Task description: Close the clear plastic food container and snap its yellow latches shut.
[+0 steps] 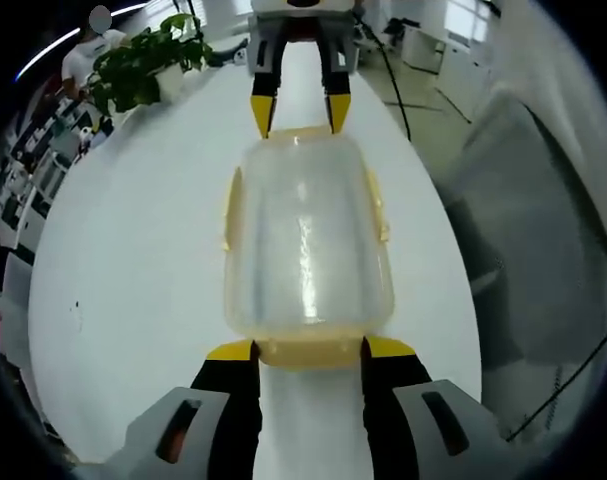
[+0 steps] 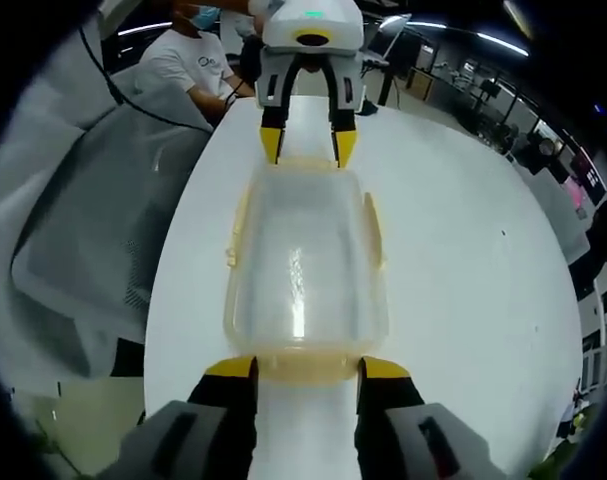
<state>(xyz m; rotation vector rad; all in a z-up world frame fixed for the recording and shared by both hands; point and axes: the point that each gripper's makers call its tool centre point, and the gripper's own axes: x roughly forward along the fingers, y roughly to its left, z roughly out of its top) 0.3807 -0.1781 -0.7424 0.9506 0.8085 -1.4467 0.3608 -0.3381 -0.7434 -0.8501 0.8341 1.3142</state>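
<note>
Left gripper view: the left gripper [image 1: 310, 349] sits nearest, its yellow-tipped jaws apart, one on each side of the yellow latch [image 1: 310, 352] at the near end of the clear plastic food container with a clear lid and yellow latches [image 1: 308, 240]. The tips are right against that latch; whether they press it, I cannot tell. The container lies lengthwise on the long white surface [image 1: 133, 280], about midway between its two long edges, lid on top. At the far end, the right gripper [image 1: 301, 112] faces in, jaws spread, tips just at the far latch. Beyond, near the surface's far left edge, a green leafy plant in a white pot [image 1: 148, 62].

Right gripper view: same scene from the other end. The right gripper [image 2: 307, 370] is closest, jaws parted around the near yellow latch [image 2: 305, 365]. The container [image 2: 305, 260] stretches away, side latches [image 2: 375, 228] showing along its long edges. At the far end the left gripper [image 2: 308, 143] stands with its jaws apart. Past the surface's [image 2: 463, 260] far end, a person in a white shirt [image 2: 188, 62] sits
</note>
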